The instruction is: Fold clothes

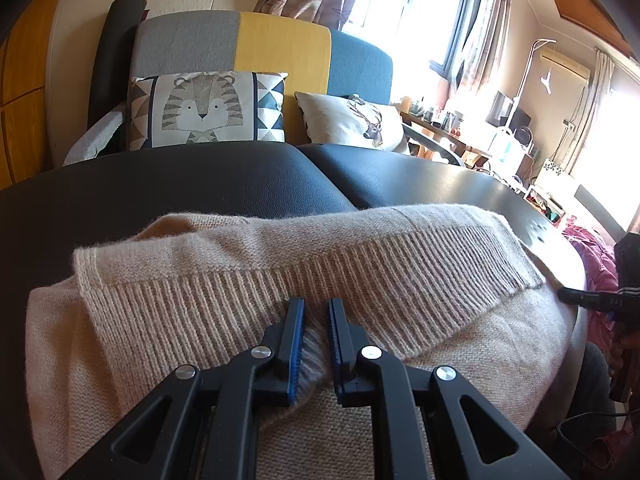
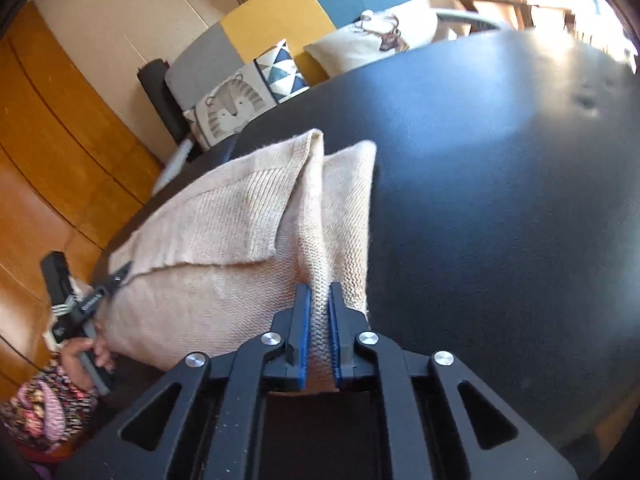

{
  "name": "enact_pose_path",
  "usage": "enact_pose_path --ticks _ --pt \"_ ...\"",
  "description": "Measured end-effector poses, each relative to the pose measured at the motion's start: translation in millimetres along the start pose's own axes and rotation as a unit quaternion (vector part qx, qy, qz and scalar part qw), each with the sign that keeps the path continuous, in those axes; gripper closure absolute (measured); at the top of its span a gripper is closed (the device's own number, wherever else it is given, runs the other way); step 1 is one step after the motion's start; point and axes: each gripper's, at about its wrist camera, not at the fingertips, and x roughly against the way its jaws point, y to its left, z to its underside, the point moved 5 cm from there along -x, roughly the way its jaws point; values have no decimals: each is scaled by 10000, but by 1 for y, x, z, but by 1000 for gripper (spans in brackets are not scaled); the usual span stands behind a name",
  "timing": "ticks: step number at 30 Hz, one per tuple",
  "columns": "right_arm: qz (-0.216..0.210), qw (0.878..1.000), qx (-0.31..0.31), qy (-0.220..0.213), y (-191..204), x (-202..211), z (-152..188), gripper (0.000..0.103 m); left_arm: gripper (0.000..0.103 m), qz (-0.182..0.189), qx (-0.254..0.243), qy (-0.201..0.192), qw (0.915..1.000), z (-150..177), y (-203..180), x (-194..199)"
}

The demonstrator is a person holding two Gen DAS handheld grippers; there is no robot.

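Observation:
A beige knit sweater point(image 1: 280, 264) lies partly folded on a black padded table point(image 1: 200, 184), its ribbed hem band running across the top layer. My left gripper point(image 1: 316, 306) is shut on a fold of the ribbed knit at the near edge. In the right wrist view the same sweater point(image 2: 224, 232) stretches away to the left, and my right gripper point(image 2: 319, 292) is shut on a bunched ridge of its right edge. The right gripper's tip shows at the far right of the left wrist view, and the left gripper with a hand at the lower left of the right wrist view.
Behind the table stands a grey, yellow and blue sofa point(image 1: 280, 44) with a tiger cushion point(image 1: 204, 110) and a deer cushion point(image 1: 352, 120). A cluttered desk point(image 1: 460, 136) sits by the window at right. Pink clothing point(image 1: 592, 256) lies off the right table edge. Bare black table point(image 2: 500, 200) extends right.

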Motion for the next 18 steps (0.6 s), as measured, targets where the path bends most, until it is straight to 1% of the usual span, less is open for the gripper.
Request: enact_pose_path --ticks 6,7,8,10,13,14,16,18 --pt "336 9994 54 1 -7 3 3 98 92 2 9 -3 10000 0 0 0" --pt "287 9996 -67 -24 -9 4 3 94 92 -4 4 -3 10000 0 0 0" --pt "288 9994 -180 -111 -11 9 2 86 92 -14 -5 -4 10000 -1 0 0" --pt "338 9982 -374 -320 -15 18 0 85 92 -30 -16 -5 10000 -1 0 -1" --pt "316 9968 15 -734 1 35 -5 85 92 -30 -20 -9 10000 0 -1 0" --pt "240 9967 160 -758 8 36 -5 85 92 -30 -20 -11 10000 0 -1 0" --pt "107 9969 412 -669 21 32 -3 85 92 -28 -18 -15 10000 1 -1 0" --pt "108 9972 568 -470 27 24 3 85 92 -27 -15 -16 10000 1 -1 0"
